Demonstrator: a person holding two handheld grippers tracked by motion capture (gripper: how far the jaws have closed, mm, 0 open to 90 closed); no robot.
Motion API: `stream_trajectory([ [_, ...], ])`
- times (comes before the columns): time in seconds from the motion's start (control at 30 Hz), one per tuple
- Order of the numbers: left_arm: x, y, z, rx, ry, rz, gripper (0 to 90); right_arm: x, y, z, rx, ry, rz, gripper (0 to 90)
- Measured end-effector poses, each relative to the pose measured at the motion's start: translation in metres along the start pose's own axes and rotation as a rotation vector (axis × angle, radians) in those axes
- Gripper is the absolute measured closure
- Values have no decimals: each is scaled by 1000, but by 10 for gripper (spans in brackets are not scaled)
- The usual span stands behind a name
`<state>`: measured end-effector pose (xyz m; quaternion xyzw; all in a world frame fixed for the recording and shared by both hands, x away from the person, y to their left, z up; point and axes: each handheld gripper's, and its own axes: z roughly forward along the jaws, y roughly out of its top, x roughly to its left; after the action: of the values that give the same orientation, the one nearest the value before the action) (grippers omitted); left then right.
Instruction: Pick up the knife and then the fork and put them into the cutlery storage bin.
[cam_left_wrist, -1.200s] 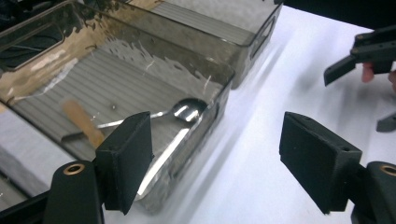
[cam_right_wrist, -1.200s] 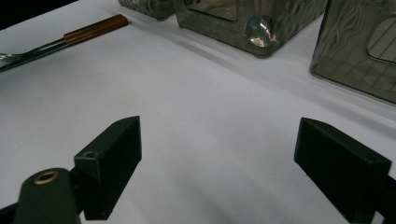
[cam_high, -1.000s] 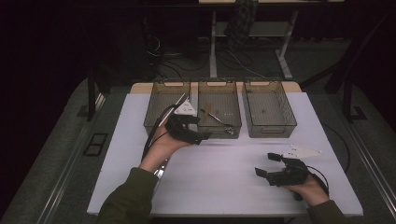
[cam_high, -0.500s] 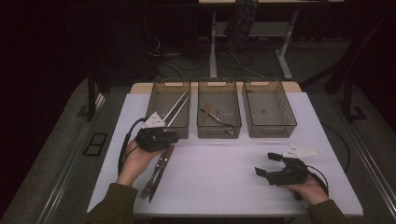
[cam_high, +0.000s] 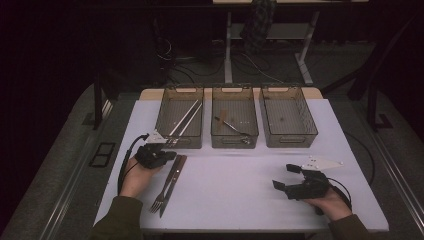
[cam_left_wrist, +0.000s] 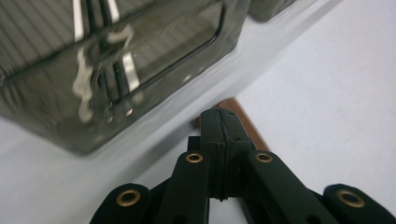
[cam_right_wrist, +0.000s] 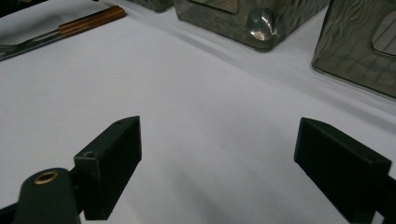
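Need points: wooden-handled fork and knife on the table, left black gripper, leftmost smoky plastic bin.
Wooden-handled fork and knife (cam_high: 170, 184), high view, point on the shafts where they lie side by side.
Left black gripper (cam_left_wrist: 219, 140), left gripper view, point on the closed jaw tips.
Leftmost smoky plastic bin (cam_high: 165, 141), high view, point on its front wall.

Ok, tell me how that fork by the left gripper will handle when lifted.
The fork looks like thin metal with a wooden handle, so probably stiff and light. It lies flat against a knife on the table, so it may slide and be hard to get under.

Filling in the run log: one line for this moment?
left tool: shut, at knife handle | right tool: open, empty | fork on table
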<state>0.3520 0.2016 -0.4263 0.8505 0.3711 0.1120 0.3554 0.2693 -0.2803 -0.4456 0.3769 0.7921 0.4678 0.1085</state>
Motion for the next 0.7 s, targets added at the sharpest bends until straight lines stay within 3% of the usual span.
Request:
stream_trajectory([
  [0.23,1,-9,7,81,0,-9,893,1,0,0,1,-2,-6,144],
  [0.7,-5,-6,12,85,-20,18,893,1,0,0,1,-3,-7,144],
])
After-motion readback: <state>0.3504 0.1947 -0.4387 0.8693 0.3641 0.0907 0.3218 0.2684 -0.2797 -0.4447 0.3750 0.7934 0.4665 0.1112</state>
